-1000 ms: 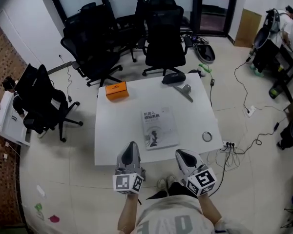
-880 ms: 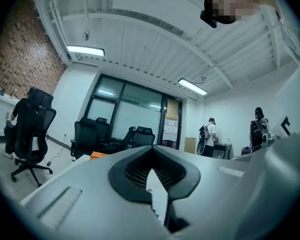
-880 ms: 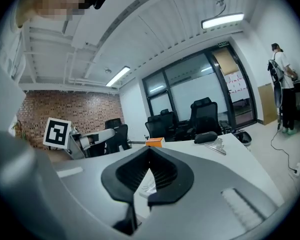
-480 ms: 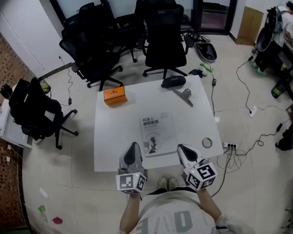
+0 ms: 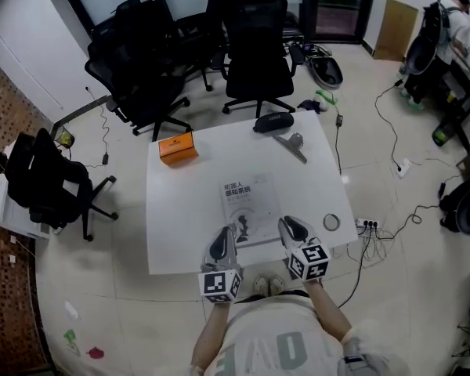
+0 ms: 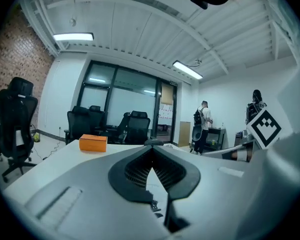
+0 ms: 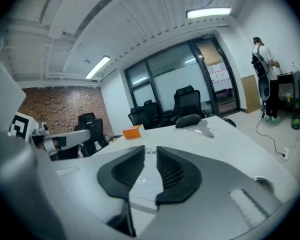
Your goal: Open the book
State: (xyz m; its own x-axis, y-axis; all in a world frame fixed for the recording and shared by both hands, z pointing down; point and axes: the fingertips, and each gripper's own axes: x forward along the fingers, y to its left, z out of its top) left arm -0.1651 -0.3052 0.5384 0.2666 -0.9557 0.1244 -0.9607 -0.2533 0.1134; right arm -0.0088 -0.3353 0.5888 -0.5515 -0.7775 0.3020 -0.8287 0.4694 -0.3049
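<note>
Both grippers now sit further forward over the table (image 5: 180,210) than a second ago, when they hung at its near edge, short of the book (image 5: 249,207). The left gripper (image 5: 223,240) now reaches the book's near left corner. The right gripper (image 5: 290,227) is at its near right edge. The right jaws have just been opening to a narrow gap; the book's edge shows within it, unclamped.
</note>
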